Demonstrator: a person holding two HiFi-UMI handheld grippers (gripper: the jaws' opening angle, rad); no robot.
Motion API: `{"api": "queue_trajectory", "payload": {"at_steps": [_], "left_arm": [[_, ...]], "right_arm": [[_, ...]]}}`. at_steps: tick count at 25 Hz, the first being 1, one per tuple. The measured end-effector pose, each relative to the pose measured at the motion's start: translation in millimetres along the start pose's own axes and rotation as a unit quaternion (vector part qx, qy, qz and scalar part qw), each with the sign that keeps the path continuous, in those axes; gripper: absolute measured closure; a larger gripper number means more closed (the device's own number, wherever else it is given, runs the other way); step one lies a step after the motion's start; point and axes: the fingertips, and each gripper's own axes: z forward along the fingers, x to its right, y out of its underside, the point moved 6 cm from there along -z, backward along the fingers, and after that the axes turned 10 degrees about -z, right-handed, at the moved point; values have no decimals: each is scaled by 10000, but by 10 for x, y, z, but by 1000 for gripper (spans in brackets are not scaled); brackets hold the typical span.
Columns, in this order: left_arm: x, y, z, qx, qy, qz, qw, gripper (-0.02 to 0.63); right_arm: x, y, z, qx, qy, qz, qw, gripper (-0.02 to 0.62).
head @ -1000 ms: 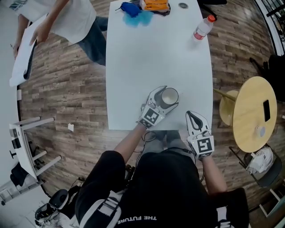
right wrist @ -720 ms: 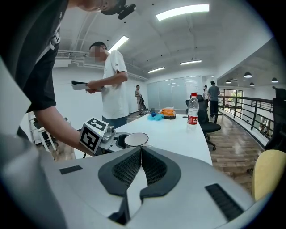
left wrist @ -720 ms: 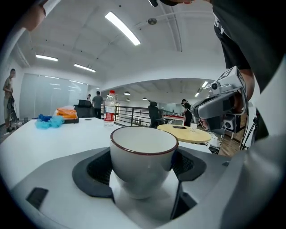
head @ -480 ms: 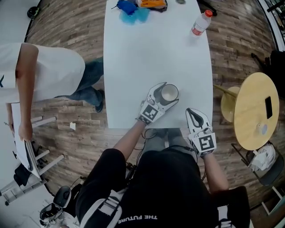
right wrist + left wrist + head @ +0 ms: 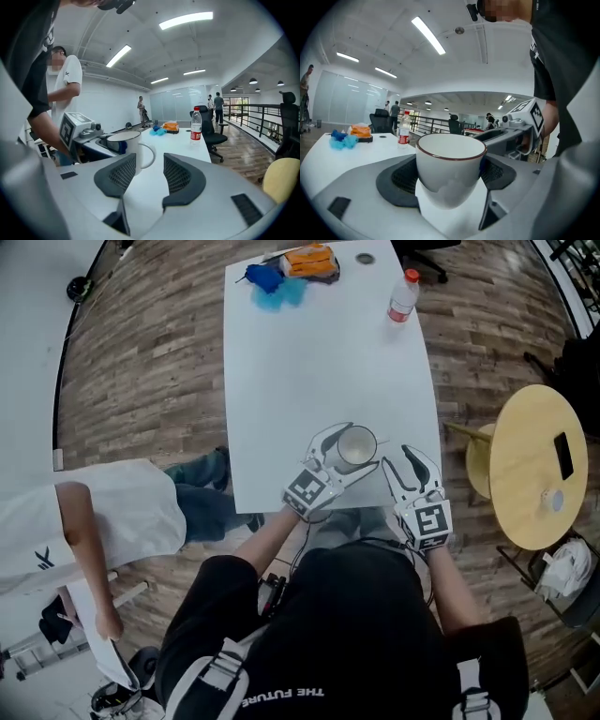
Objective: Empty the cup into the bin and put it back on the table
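A white cup [image 5: 357, 444] with a dark red rim stands upright between the jaws of my left gripper [image 5: 355, 449], which is shut on it over the near end of the white table [image 5: 319, 352]. In the left gripper view the cup [image 5: 450, 161] fills the gap between the pads, and nothing shows inside it from here. My right gripper [image 5: 405, 463] sits just right of the cup at the table's near edge. Its jaws have just been opening and nothing is between them [image 5: 145, 176]. The cup's handle [image 5: 149, 157] points toward it. No bin is in view.
A plastic bottle [image 5: 402, 296] with a red cap stands at the table's far right. A blue cloth [image 5: 270, 279] and an orange pack [image 5: 309, 259] lie at the far end. A round yellow table [image 5: 534, 465] is to the right. A person in a white shirt [image 5: 94, 531] stands at the left.
My right gripper's jaws went from shut to open as it moved closer to the cup. My left gripper rose with the cup. The person in white walked nearer along the left side.
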Motion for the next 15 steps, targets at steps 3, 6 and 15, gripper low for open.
{"api": "queue_trajectory", "payload": {"at_steps": [3,6,15], "left_arm": [[260,-258,-65,-68,300,309,9990,227],[455,-392,-91,-161,523,493,9973,227],[694,-477,84,-522,938,442,9932,227]], "right_arm": [[55,-129,-101,277,168,53,9995,422],[70,-219,-185,490,386,59,9980,422],[121,-197,-348,600,996,466,9921,544]]}}
